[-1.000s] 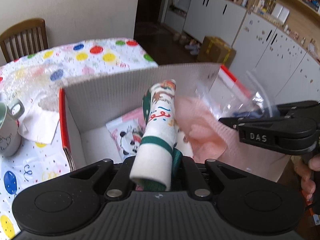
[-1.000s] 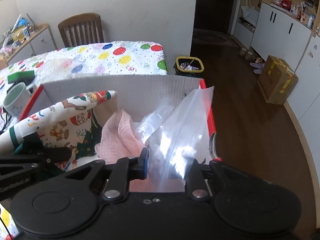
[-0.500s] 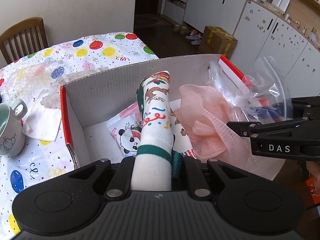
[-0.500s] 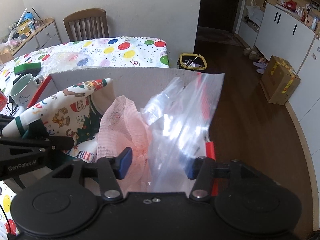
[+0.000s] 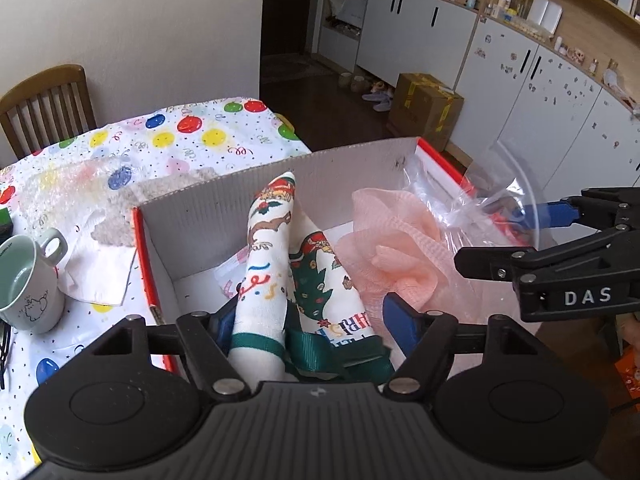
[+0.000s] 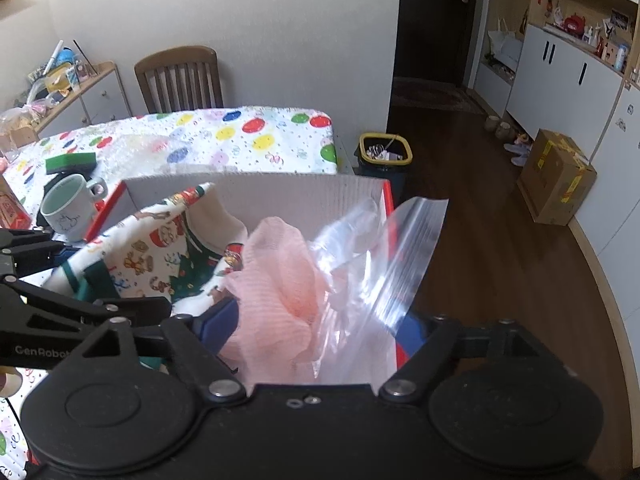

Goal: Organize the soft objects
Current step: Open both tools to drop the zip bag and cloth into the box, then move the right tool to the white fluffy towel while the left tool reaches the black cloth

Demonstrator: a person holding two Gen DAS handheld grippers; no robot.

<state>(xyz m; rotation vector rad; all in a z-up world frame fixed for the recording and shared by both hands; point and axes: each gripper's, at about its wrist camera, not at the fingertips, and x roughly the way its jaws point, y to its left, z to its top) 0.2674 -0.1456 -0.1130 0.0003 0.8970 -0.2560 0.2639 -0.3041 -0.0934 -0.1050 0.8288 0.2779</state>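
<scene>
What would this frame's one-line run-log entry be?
left gripper: opening, Christmas-print cloth between jaws | right gripper: opening, clear plastic bag and pink mesh cloth between jaws | all in cardboard box

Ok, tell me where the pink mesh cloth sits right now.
The pink mesh cloth lies inside the cardboard box, right of the Christmas-print fabric and left of the clear plastic bag.

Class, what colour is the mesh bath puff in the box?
Pale pink mesh bath puff; clearest in the left wrist view.
</scene>
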